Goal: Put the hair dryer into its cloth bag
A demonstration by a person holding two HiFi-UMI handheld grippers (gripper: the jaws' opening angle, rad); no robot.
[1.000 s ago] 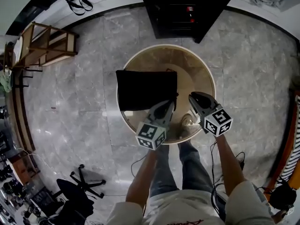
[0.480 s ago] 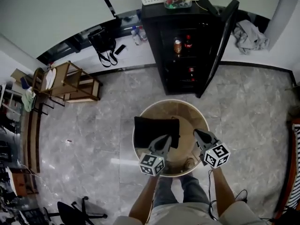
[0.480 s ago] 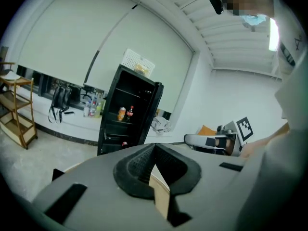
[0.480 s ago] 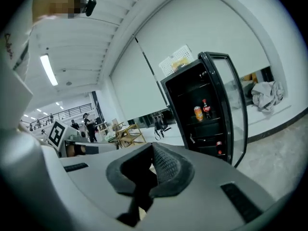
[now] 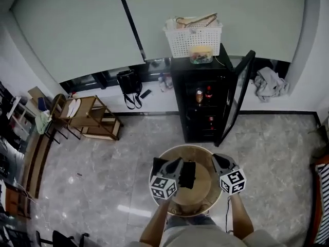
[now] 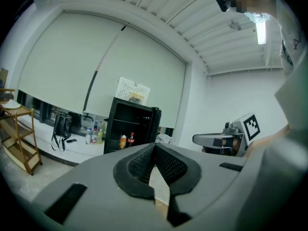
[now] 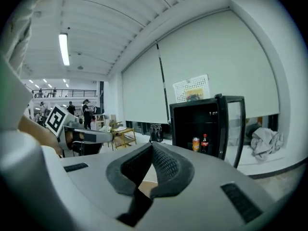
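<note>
Both grippers are now held higher than a second ago. The head view has swung up with them, so the round table (image 5: 206, 154), which filled the middle of that view before, is seen small and low in it. The left gripper (image 6: 155, 146) is shut, its fingers pressed tip to tip with nothing between them. The right gripper (image 7: 152, 145) is likewise closed and empty. A second ago the left fingers were down at the near edge of the black cloth bag (image 5: 188, 174). Now they are carried above it, and the bag is left flat on the table, under and just right of the left fingers and left of the right fingers. Whether the hair dryer is inside it cannot be told.

The bag and the table top are shown by the head view alone. In the gripper views only a tan sliver is caught under the closed fingers. There the black fridge (image 5: 204, 107) is seen straight ahead of the fingers, its door open and a can and bottle on a shelf. The white basket (image 5: 193, 37) is seen on top of it. Each gripper is caught in the other's view, marker cube included. A wooden rack (image 5: 87, 118) is shown far left of the fingers.
</note>
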